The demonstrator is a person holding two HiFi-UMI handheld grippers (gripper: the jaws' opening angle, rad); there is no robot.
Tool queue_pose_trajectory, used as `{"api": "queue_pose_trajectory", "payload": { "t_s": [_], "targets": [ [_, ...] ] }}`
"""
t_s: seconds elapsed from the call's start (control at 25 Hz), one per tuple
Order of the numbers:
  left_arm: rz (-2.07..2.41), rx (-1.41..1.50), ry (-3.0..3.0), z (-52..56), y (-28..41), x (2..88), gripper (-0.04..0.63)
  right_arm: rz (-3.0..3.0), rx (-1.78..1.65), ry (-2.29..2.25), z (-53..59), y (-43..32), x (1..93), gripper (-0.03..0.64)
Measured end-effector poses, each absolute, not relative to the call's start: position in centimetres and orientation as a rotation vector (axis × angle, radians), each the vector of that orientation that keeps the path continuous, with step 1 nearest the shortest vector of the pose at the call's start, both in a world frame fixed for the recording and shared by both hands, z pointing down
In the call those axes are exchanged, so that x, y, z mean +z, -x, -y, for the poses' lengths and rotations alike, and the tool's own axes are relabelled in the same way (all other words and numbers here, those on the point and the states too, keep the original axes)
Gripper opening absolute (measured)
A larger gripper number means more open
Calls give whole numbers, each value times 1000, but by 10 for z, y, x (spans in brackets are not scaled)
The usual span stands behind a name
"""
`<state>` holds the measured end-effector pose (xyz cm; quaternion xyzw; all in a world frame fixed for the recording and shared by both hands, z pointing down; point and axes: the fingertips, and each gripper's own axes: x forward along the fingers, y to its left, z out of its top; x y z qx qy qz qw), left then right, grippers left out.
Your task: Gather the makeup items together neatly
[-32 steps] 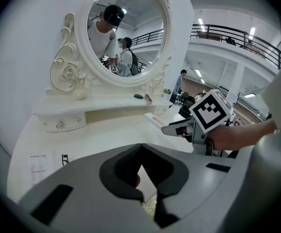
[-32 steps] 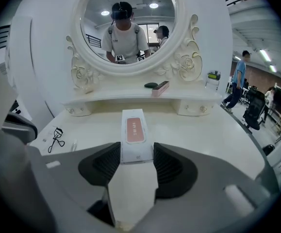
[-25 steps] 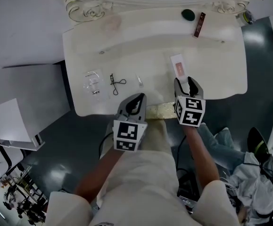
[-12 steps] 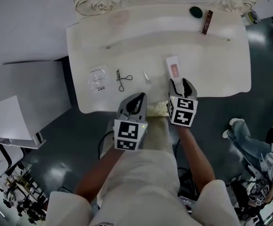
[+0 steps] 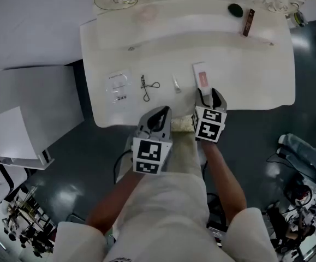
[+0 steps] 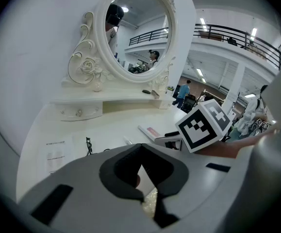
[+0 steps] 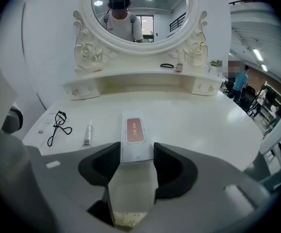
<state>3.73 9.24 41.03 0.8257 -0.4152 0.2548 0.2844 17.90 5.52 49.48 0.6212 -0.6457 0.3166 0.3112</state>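
Note:
On the white vanity table (image 5: pixel 256 70) lie a clear packet (image 5: pixel 118 86), a black eyelash curler (image 5: pixel 148 87), a small tube (image 5: pixel 176 83) and a white box with a pink panel (image 5: pixel 203 76). A dark round item (image 5: pixel 235 10) and a brown stick (image 5: pixel 249 22) sit on the raised back shelf. My right gripper (image 5: pixel 211 94) is open, and the box (image 7: pixel 134 130) has its near end between the jaws of that gripper (image 7: pixel 136 152). The left gripper (image 5: pixel 156 118) hovers shut and empty at the table's front edge, below the curler (image 6: pixel 88 144).
An ornate oval mirror (image 7: pixel 139 13) rises behind the shelf, which has small drawer knobs (image 7: pixel 74 92). A pale cushioned stool (image 5: pixel 182 127) sits under the front edge. Dark floor surrounds the table, with a white cabinet (image 5: pixel 16 141) to the left and a person's legs (image 5: pixel 308 154) to the right.
The head view has swung, so the table sits further right. My right gripper has edged slightly closer to the box. The left gripper has kept its place.

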Motion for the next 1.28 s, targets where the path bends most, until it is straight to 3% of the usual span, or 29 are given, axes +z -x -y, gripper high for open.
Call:
{"api": "queue_pose_trajectory", "payload": {
  "t_s": [0.84,0.88,1.08,1.28],
  "targets": [
    [1130,661,-2205,-98,-36,395,9,1808,721,-1632,-54,-171,461,253],
    [1135,656,-2207,-97,-36,392,9,1821,710,-1635,-54,-171,454,246],
    [1170,626,-2225,-92,-35,372,9,1896,678,-1656,-57,-171,417,81],
    [1193,585,-2220,-94,-30,349,9,1985,654,-1642,-63,-157,378,21]
  ]
}}
